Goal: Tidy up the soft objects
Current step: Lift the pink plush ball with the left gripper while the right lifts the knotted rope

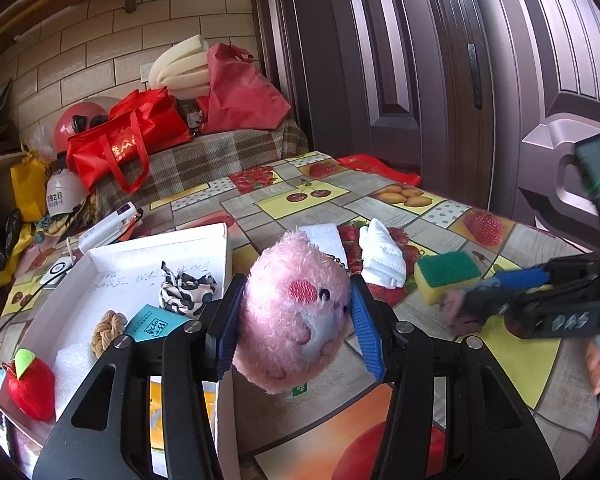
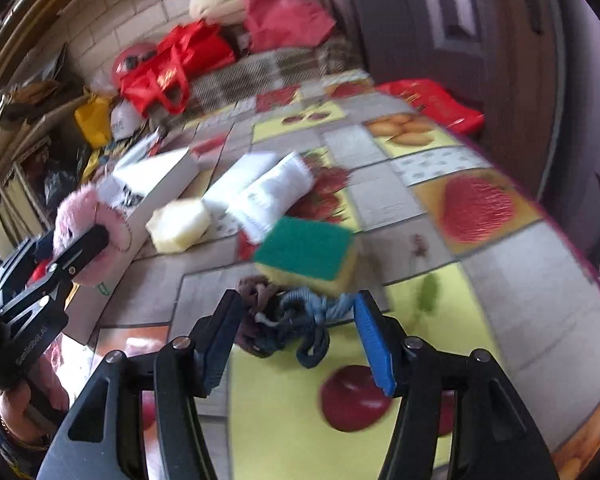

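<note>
My left gripper (image 1: 296,292) is shut on a pink plush toy (image 1: 292,340), held above the table just right of a white box (image 1: 100,256). That box holds a leopard-print cloth (image 1: 184,292), a rope knot (image 1: 108,330) and a red plush apple (image 1: 30,388). My right gripper (image 2: 296,308) points down at a brown and blue tangle of cloth loops (image 2: 300,320) lying on the table. Its blue pads stand apart on either side of the tangle. A green-and-yellow sponge (image 2: 308,256) sits right behind the tangle.
A white folded cloth (image 2: 276,192) and a pale yellow foam block (image 2: 180,224) lie mid-table. Red bags (image 1: 128,140) and a helmet (image 1: 76,124) crowd a bench behind. A dark door (image 1: 420,60) is at the right, and the table edge (image 2: 560,216) runs beside it.
</note>
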Action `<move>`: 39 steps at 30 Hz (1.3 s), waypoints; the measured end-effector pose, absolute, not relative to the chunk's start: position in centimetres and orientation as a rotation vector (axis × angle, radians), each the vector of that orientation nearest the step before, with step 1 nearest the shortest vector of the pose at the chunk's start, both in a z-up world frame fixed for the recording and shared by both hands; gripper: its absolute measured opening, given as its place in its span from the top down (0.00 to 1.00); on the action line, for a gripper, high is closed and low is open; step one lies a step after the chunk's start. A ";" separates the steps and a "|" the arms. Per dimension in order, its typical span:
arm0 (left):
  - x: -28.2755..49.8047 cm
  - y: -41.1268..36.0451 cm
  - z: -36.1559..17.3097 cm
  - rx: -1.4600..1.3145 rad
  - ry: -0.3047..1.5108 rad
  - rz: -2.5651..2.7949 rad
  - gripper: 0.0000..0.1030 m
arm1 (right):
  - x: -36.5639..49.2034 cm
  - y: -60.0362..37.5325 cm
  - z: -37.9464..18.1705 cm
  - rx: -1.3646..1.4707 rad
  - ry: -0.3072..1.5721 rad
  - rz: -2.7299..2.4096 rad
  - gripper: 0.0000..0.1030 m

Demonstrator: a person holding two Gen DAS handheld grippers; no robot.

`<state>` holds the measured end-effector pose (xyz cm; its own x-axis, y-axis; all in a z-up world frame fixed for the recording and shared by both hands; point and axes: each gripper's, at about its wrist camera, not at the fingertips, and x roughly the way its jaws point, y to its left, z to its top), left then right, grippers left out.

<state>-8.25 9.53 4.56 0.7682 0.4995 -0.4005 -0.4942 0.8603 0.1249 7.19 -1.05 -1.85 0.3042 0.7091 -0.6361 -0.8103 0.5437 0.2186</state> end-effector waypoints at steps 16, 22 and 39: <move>-8.4 10.1 4.5 -0.027 0.445 0.523 0.51 | -0.5 -4.8 -2.6 -0.394 0.612 1.417 0.85; -8.5 10.2 4.6 -0.034 0.442 0.516 0.51 | 0.5 -6.0 -0.1 -0.271 0.534 1.377 0.90; -9.6 11.0 4.6 -0.094 0.439 0.519 0.51 | -1.4 -3.7 -1.0 -0.304 0.684 1.469 0.42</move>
<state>-9.60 10.98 4.61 0.7780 0.4590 -0.4289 -0.4988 0.8664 0.0225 -1.39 -3.69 -1.03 -0.0415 0.8058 -0.5907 -0.9708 0.1073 0.2146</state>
